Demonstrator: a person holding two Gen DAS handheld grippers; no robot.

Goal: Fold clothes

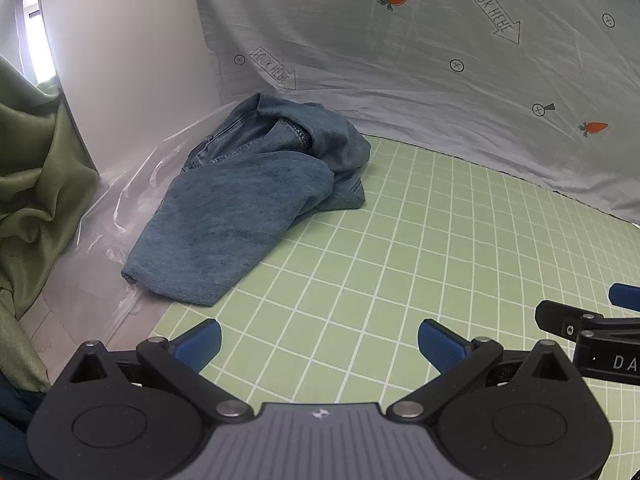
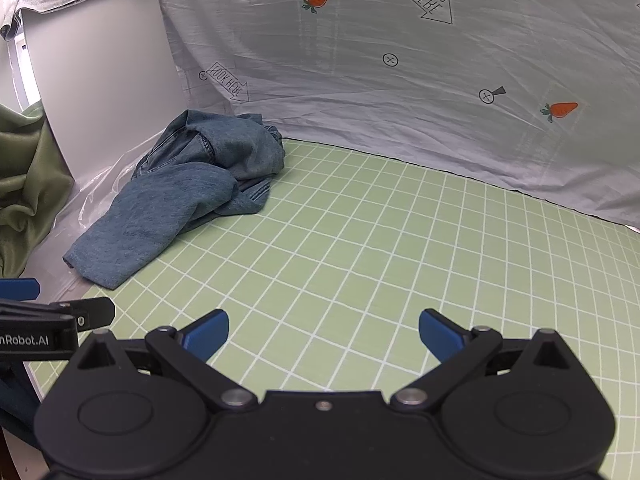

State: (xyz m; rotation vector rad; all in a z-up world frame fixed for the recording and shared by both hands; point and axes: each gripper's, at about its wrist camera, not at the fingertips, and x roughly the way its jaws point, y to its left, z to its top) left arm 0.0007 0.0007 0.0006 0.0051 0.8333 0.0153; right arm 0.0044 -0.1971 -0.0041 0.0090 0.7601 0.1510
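A crumpled pair of blue jeans (image 1: 248,200) lies at the far left of the green grid mat (image 1: 400,260), partly over the mat's edge onto clear plastic. The same jeans (image 2: 180,196) show at the upper left in the right wrist view, on the mat (image 2: 360,240). My left gripper (image 1: 319,346) hovers over the mat well short of the jeans, jaws wide open and empty. My right gripper (image 2: 323,334) is also wide open and empty, farther right of the jeans. Each gripper's side shows at the edge of the other's view.
A grey sheet (image 1: 440,60) printed with carrots and arrows hangs behind the mat. A white panel (image 1: 132,60) stands at the back left, with crinkled clear plastic (image 1: 132,200) below it. Green cloth (image 1: 32,168) is bunched at the far left.
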